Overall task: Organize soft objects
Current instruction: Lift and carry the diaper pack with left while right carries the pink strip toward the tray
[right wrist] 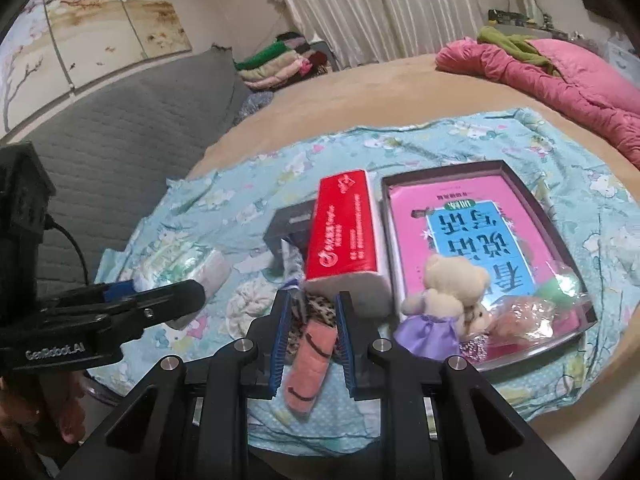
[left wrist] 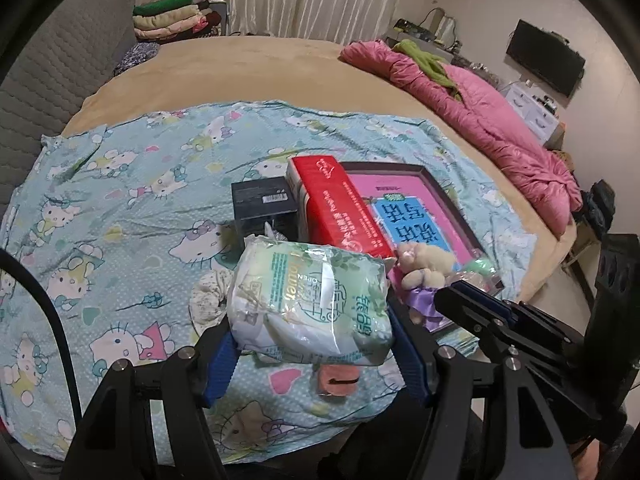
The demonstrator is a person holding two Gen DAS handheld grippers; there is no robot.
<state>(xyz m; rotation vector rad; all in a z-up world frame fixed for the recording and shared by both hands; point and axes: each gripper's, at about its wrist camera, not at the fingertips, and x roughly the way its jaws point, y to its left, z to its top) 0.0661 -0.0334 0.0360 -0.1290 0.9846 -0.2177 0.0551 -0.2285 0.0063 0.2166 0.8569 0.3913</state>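
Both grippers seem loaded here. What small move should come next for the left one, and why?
Probably carry the left gripper toward the tray and set down there. Its fingers clamp the green tissue pack above the printed sheet. The teddy bear and wrapped items already lie in the tray, so it looks like the collecting spot. The right gripper holds a pink cloth, so it cannot help.

red tissue pack (right wrist: 344, 232) hides most of the black box (right wrist: 286, 224); tray (left wrist: 444, 196) print unreadable.

Dim, even indoor light is filling both fisheye views; edges are bending and going black, glare is glinting on the crinkly green-and-white plastic tissue pack (left wrist: 312, 304) at 6 o'clock.
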